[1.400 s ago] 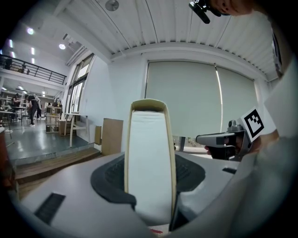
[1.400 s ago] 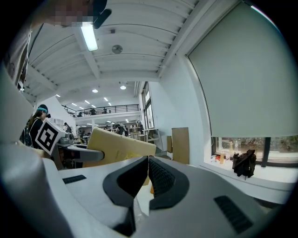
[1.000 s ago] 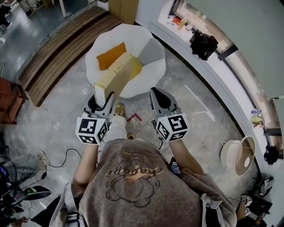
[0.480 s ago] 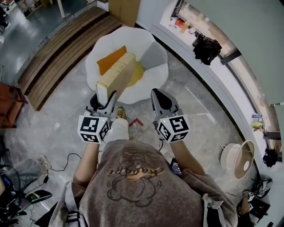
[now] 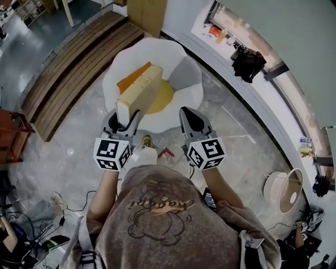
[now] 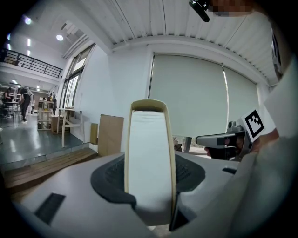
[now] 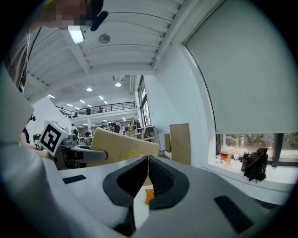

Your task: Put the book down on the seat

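A thick cream book (image 5: pixel 139 94) stands on edge, held by its near end in my left gripper (image 5: pixel 122 123). It juts forward over the front of a white petal-shaped chair (image 5: pixel 186 71) with a yellow seat pad (image 5: pixel 164 99) and an orange cushion (image 5: pixel 131 80). In the left gripper view the book's page edge (image 6: pixel 149 158) fills the gap between the jaws of the left gripper (image 6: pixel 149 179). My right gripper (image 5: pixel 191 122) hovers beside it, shut and empty; in the right gripper view the right gripper (image 7: pixel 148 159) shows its tips touching, with the book (image 7: pixel 121 145) to the left.
A slatted wooden bench (image 5: pixel 68 79) runs along the left. A cardboard panel (image 5: pixel 144 13) stands behind the chair. A black bag (image 5: pixel 249 63) sits on the window ledge at right. A round white object (image 5: pixel 283 186) and cables (image 5: pixel 63 202) lie on the marble floor.
The person has moved toward the chair, which sits lower and nearer in view. The book now reaches further over the seat. Both grippers keep their states.
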`<action>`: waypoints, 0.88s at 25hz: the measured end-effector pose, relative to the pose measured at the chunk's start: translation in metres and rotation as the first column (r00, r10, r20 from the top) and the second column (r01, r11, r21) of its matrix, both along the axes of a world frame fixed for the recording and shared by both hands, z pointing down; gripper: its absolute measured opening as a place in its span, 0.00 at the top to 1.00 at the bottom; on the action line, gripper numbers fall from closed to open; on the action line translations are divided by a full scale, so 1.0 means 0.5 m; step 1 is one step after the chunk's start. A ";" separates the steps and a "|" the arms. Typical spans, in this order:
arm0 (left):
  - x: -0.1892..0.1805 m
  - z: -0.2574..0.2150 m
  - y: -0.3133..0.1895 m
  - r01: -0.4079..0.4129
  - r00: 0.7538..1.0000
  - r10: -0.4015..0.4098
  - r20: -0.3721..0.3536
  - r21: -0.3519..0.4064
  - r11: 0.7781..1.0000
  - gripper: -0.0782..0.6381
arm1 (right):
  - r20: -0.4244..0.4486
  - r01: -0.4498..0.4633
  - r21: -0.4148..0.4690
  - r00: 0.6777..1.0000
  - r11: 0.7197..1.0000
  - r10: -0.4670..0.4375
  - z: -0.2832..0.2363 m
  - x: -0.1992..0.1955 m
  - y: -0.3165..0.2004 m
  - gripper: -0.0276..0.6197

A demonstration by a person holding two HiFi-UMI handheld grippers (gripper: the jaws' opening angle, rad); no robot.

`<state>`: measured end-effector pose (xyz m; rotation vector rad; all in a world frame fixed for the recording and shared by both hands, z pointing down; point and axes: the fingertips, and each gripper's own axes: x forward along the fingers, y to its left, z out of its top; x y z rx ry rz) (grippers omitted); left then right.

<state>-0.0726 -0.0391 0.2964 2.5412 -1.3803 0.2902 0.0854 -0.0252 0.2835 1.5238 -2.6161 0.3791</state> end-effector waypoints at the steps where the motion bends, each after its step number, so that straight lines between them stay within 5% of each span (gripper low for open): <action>1: -0.003 -0.001 -0.017 -0.007 1.000 0.007 -0.001 -0.001 1.000 0.59 | 0.003 -0.004 -0.001 1.000 1.000 0.004 -0.003 -0.005 -0.016 0.93; 22: -0.023 -0.007 -0.236 -0.085 0.996 0.085 -0.023 0.006 0.996 0.59 | -0.039 -0.018 0.002 0.999 1.000 0.018 -0.022 -0.046 -0.223 0.93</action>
